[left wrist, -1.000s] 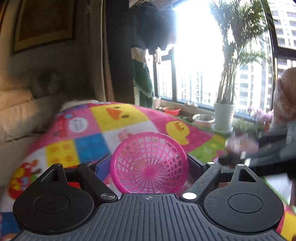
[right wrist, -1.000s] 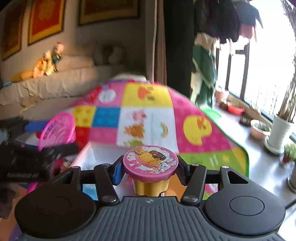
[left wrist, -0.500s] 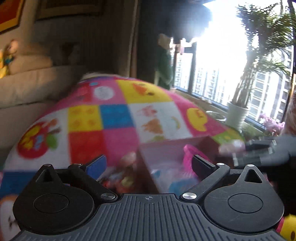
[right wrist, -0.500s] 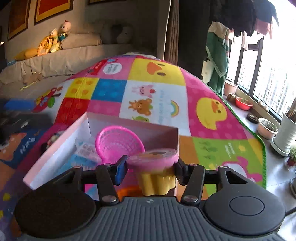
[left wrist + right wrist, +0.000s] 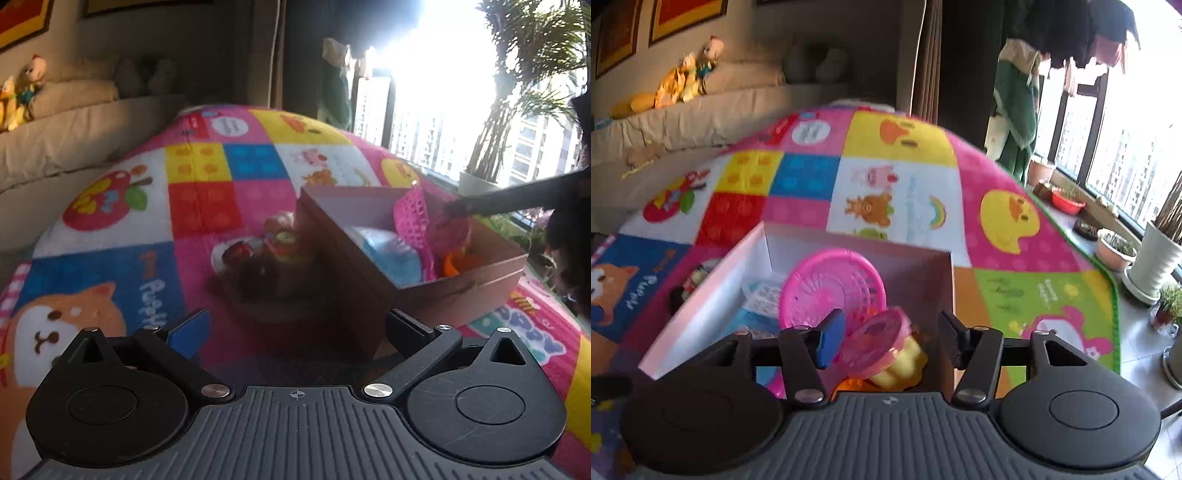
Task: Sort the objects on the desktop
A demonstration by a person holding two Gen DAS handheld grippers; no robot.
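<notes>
Toys beside box: light, hard plastic, best pinched across middles. Left hand-held gripper spread wide, empty, just opened; right hand-held gripper loose around tilted cup.

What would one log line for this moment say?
left gripper: jaws just opening, empty | right gripper: open, cup tilted over box | basket: in box

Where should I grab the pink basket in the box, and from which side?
Take the pink basket by the top of its rim, coming down from above. It stands on edge, leaning inside the box, so its rim is the highest free part. One of the jaws can go into the hollow and the other behind it. The box walls likely block a sideways approach, and the cup crowds its lower edge.
</notes>
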